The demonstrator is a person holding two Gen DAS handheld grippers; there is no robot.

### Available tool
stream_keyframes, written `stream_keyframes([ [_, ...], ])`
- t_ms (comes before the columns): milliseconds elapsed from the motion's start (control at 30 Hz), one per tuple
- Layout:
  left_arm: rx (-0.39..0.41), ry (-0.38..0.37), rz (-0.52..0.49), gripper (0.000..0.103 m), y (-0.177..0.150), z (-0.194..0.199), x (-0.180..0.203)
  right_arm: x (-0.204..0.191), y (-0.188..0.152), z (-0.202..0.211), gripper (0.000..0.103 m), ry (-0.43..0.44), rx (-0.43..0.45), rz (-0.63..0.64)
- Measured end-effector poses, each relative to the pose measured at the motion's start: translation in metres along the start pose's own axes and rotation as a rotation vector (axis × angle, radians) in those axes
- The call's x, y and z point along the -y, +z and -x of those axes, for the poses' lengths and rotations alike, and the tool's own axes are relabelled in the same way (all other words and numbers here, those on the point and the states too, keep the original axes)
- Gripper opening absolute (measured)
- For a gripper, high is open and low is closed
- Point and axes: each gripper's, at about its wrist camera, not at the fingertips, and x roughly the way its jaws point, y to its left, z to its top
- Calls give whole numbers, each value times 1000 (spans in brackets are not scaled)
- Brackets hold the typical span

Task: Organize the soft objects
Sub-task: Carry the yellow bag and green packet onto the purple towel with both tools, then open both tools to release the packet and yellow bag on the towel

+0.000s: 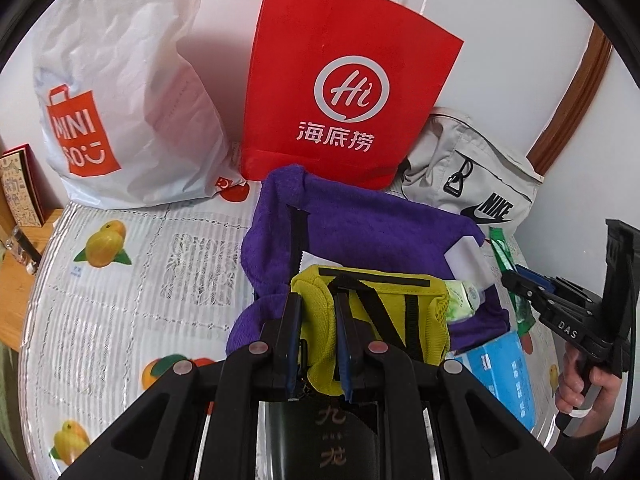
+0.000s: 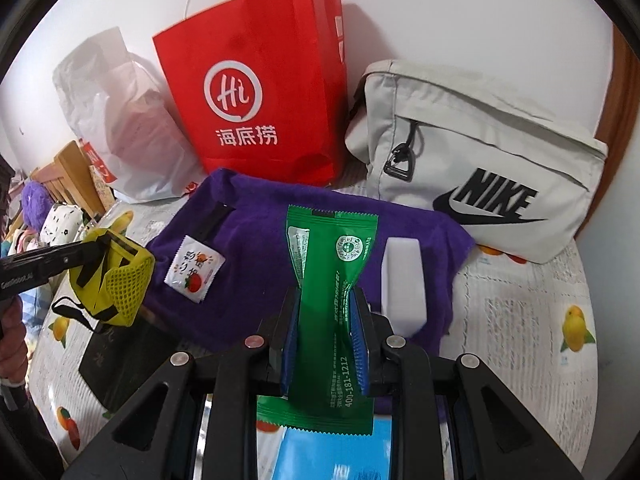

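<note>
Pinching the yellow mesh pouch (image 1: 372, 316) in my left gripper (image 1: 318, 344), lifted over the purple towel (image 1: 360, 232); my right gripper (image 2: 326, 340) is clamped on a green packet (image 2: 332, 280). Red bag (image 2: 256, 92) and Nike bag (image 2: 472, 152) sit behind.

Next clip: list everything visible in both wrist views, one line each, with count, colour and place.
Paper bag: 1, red, back centre against wall.
Plastic bag: 1, white, back left.
Nike bag: 1, grey, back right.
Towel: 1, purple, table centre.
Pouch: 1, yellow with black straps, in left tongs.
Packet: 1, green, in right tongs.
Sachet: 1, white, on towel.
White block: 1, on towel.
Blue box: 1, table right.
Left tongs: shut.
Right tongs: shut.
</note>
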Motion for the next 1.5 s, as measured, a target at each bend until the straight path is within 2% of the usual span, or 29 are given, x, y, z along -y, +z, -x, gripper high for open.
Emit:
stream_keyframes([
  [233,-20,6,-5,16,5,-16,-5,4,13,-39,25,5,-58,3],
  [500,-43,19,-12,16,14,-37,-9,15,10,-72,26,5,-139,-41],
  [633,-49,14,-19,16,22,-47,-4,19,8,-79,31,10,-170,-51],
  [767,-57,2,-33,16,32,-59,4,21,8,-71,49,26,-151,-50],
  [933,-70,24,-46,16,43,-81,11,21,10,-50,60,13,-112,-34],
  [1033,-87,38,-47,16,47,-96,10,23,9,-40,60,40,-120,-53],
  [1200,-109,41,-50,16,48,-114,11,32,0,-25,60,20,-102,-100],
  [1333,-122,44,-48,16,48,-123,11,39,-10,-13,61,41,-80,-150],
  [1400,-132,45,-55,16,48,-125,12,40,-14,-9,67,5,-76,-163],
  [1433,-132,45,-58,18,48,-125,12,40,-17,-6,74,-41,-68,-161],
  [1500,-132,45,-59,24,49,-123,11,39,-21,1,76,-97,-38,-149],
])
